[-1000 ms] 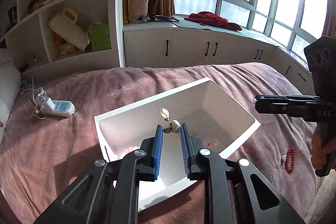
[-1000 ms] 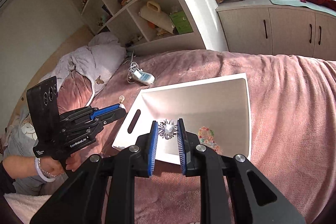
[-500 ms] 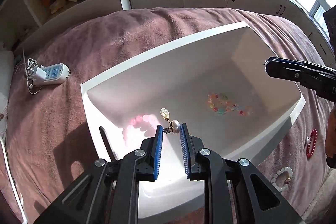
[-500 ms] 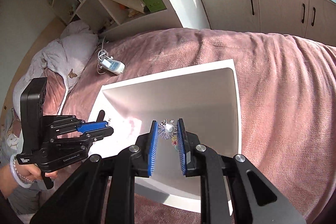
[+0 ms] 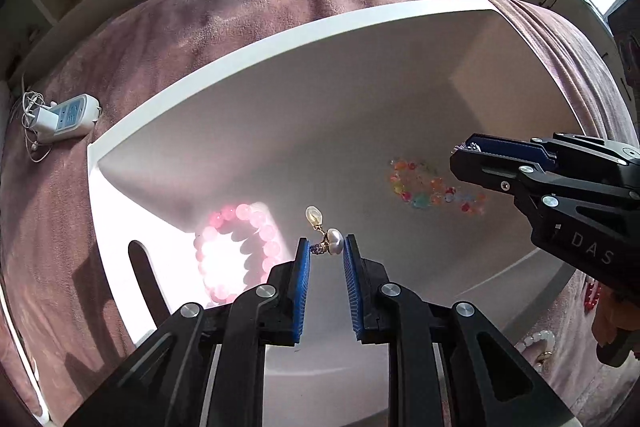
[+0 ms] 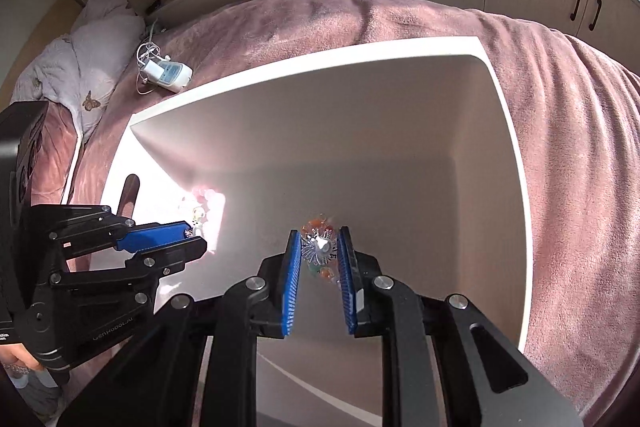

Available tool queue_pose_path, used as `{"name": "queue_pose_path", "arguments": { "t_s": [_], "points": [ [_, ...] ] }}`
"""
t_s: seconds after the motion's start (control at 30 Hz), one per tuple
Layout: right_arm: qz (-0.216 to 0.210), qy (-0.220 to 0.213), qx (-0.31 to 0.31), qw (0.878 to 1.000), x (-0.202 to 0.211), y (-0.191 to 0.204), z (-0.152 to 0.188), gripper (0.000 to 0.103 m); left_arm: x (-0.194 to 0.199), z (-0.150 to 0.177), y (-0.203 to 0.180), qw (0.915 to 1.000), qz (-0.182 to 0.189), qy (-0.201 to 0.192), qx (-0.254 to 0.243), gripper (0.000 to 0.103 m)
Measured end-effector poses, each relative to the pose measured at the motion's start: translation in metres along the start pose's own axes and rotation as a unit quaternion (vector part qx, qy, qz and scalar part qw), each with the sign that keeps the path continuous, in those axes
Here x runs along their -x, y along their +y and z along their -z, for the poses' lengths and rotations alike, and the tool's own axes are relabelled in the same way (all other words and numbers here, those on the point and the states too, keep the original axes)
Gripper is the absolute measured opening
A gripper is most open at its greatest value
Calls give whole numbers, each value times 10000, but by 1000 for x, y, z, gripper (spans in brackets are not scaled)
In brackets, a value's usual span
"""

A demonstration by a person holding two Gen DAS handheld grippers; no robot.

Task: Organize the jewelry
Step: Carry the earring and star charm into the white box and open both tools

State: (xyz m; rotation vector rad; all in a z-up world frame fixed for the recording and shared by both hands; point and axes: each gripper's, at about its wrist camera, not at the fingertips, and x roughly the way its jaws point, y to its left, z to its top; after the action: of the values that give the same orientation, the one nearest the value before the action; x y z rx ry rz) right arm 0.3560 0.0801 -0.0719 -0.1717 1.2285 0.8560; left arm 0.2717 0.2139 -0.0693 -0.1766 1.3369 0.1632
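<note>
White bin [image 5: 280, 43]; pink bead bracelet [image 5: 236, 247]; multicolour bead bracelet [image 5: 432, 187]; mauve blanket [image 5: 140, 39]; blue gripper pads [image 5: 304, 283].

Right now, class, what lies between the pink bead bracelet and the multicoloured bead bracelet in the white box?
Left wrist view: the left gripper's pearl earring between pink bead bracelet and multicoloured bead bracelet.

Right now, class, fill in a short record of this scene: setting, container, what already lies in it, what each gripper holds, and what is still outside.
Setting: bed with a pink blanket
Container: white bin on the blanket
Already in the bin: pink bead bracelet; multicoloured bead bracelet
Left gripper: shut on a pearl earring, over the bin
Right gripper: shut on a silver spiky brooch, over the bin
Still on the blanket: red bead bracelet; white bead bracelet
Also there: white power strip
</note>
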Motion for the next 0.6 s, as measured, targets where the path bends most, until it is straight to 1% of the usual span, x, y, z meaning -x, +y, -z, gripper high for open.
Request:
{"name": "queue_pose_path", "arguments": {
  "t_s": [0.07, 0.13, 0.23, 0.3, 0.37, 0.47, 0.5, 0.53, 0.57, 0.6],
  "points": [
    [30, -4, 1, 10000, -3, 0, 0, 19, -4, 3, -1, 10000, 45, 48, 37, 22],
    [68, 2, 44, 10000, -4, 1, 1, 20, -5, 6, -1, 10000, -2, -6, 25, 22],
    [106, 42, 77, 9999, -7, 3, 2, 20, -9, 6, 2, 9998, 147, 33, 117, 23],
    [135, 50, 78, 9999, -8, 4, 2, 20, -10, 7, 4, 9997, 179, 33, 159, 30],
    [161, 53, 99, 9998, -10, 6, 1, 21, -7, 8, 4, 9997, 188, -76, 134, 31],
    [173, -85, 182, 9996, -4, 8, 1, 21, 2, 10, 4, 9994, 103, -314, 52, 36],
    [169, -133, 210, 9995, -1, 9, 0, 26, 5, 9, 4, 9991, 65, -412, 56, 37],
    [157, -185, 236, 9994, 3, 11, 0, 34, 9, 8, 5, 9987, 30, -509, 85, 38],
    [139, -254, 259, 9992, 7, 12, 0, 39, 14, 7, 6, 9979, 3, -622, 153, 38],
    [115, -343, 285, 9989, 13, 15, -1, 48, 18, 6, 8, 9971, -30, -716, 238, 38]
  ]
}}
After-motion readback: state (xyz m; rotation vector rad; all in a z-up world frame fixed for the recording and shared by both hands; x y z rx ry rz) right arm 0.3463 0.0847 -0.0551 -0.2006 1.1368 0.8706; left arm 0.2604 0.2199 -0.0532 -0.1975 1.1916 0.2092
